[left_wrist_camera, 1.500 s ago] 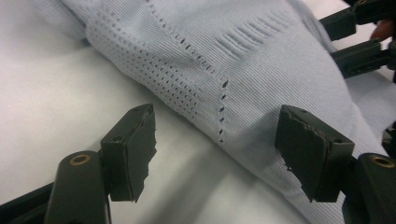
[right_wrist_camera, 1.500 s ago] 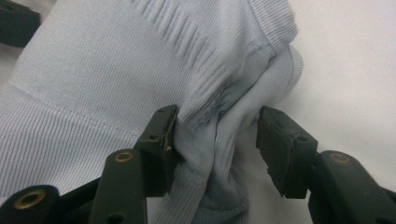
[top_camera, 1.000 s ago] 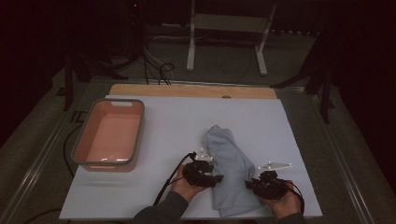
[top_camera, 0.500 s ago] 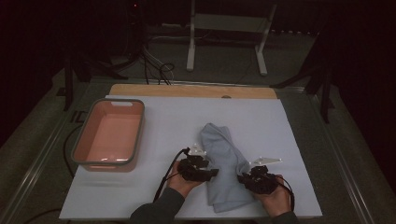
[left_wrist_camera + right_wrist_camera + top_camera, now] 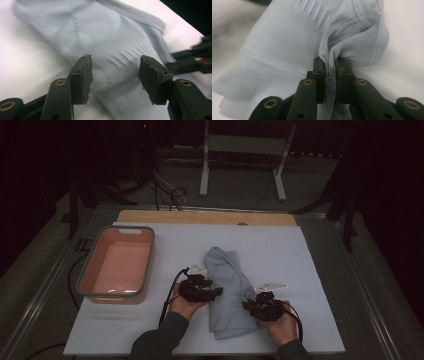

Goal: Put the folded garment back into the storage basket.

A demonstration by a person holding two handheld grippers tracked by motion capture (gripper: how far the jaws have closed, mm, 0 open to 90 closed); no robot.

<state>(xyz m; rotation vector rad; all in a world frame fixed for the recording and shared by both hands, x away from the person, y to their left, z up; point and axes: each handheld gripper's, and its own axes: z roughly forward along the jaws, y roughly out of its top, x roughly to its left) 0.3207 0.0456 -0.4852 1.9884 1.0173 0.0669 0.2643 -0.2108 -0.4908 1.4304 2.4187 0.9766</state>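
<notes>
Two hand-held grippers, left gripper (image 5: 216, 292) and right gripper (image 5: 248, 305), black-bodied, each trailing a black cable (image 5: 168, 296) and topped by a pale grey three-cornered plate (image 5: 270, 286). Dark matte jaws with flat rectangular pads (image 5: 84, 75), brass-coloured rivets (image 5: 307, 82) at the linkage joints. Dark grey sleeve (image 5: 159, 337) on the left forearm.
</notes>
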